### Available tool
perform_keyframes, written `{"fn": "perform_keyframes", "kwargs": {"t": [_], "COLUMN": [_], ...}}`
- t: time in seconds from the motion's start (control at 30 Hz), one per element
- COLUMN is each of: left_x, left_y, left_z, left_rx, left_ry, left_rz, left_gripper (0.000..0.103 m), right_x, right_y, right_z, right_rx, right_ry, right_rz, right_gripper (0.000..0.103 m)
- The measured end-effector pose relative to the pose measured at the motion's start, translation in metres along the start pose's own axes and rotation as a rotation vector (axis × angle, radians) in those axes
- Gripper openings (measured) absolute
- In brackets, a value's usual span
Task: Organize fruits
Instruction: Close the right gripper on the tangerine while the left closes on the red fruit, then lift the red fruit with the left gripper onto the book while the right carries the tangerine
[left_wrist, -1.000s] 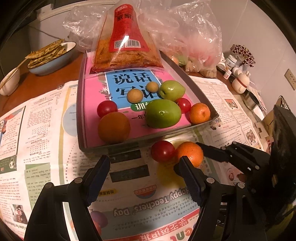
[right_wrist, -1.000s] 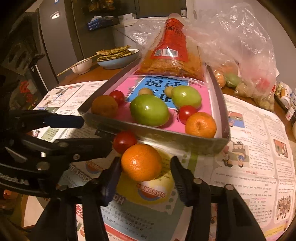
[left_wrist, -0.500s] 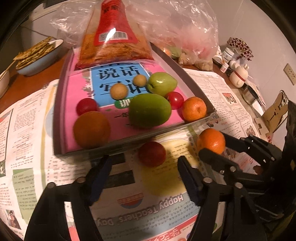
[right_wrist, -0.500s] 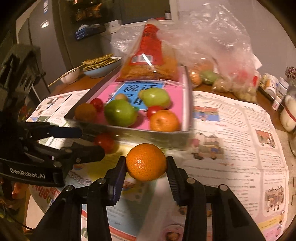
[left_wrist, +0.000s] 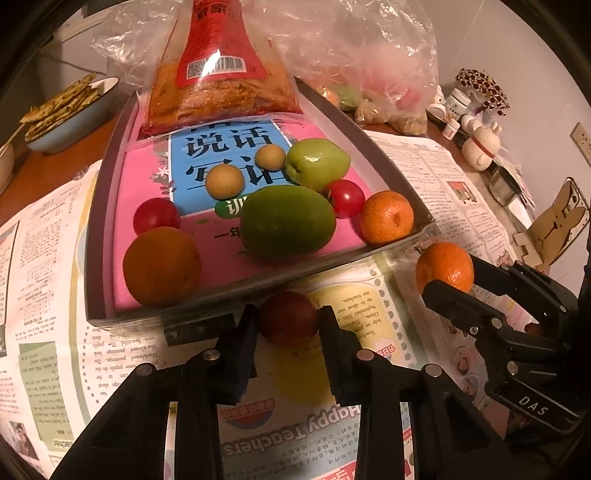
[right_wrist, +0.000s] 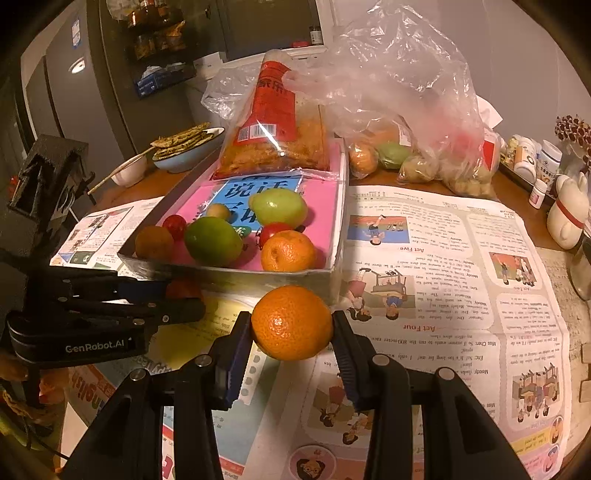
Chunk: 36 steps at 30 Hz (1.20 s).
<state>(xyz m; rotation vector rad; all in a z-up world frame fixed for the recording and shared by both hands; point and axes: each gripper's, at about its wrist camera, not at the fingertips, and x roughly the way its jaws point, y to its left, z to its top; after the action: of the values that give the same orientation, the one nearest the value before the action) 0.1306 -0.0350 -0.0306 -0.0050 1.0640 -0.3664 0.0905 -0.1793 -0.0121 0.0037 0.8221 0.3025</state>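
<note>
A small red tomato (left_wrist: 288, 318) lies on the newspaper just in front of the grey tray (left_wrist: 96, 221). My left gripper (left_wrist: 288, 325) has its jaws closing on the tomato, with both pads touching its sides. My right gripper (right_wrist: 292, 326) is shut on an orange mandarin (right_wrist: 291, 320) and holds it above the paper, near the tray's front right corner. In the left wrist view that mandarin (left_wrist: 443, 263) shows at the right. The tray holds two green fruits (left_wrist: 288, 221), two mandarins, red tomatoes and small tan fruits on a pink book.
A red snack bag (left_wrist: 218, 74) leans on the tray's far end. A clear plastic bag of fruit (right_wrist: 417, 147) sits behind on the right. A bowl of flatbreads (left_wrist: 70, 110) stands far left. Bottles and a white figurine (right_wrist: 567, 218) line the right edge. Newspaper (right_wrist: 443, 258) covers the table.
My left jaws came in from wide apart onto the red tomato. My right gripper shut on the mandarin, lifted it off the paper and carried it away from the tomato.
</note>
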Motion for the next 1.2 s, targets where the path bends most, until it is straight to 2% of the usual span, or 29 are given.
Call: {"fn": "perform_keyframes", "kwargs": {"t": [0.33, 0.67, 1.2], "left_x": [-0.034, -0.059, -0.048], "left_y": [0.006, 0.023, 0.031], "left_z": [0.005, 0.021, 0.047], "left_rx": [-0.004, -0.04, -0.054], "left_ry": [-0.064, -0.123, -0.122], "left_rz": [-0.014, 0.012, 0.029], "left_gripper": [0.034, 0.034, 0.034], "right_x": [-0.01, -0.015, -0.01], "right_y": [-0.001, -0.001, -0.007], "right_z": [0.014, 0.036, 0.058], "right_rx": [0.005, 0.003, 0.004], "right_ry": [-0.031, -0.06, -0.068], "right_rz": [0.006, 0.006, 0.002], "right_gripper": [0.043, 0.043, 0.043]}}
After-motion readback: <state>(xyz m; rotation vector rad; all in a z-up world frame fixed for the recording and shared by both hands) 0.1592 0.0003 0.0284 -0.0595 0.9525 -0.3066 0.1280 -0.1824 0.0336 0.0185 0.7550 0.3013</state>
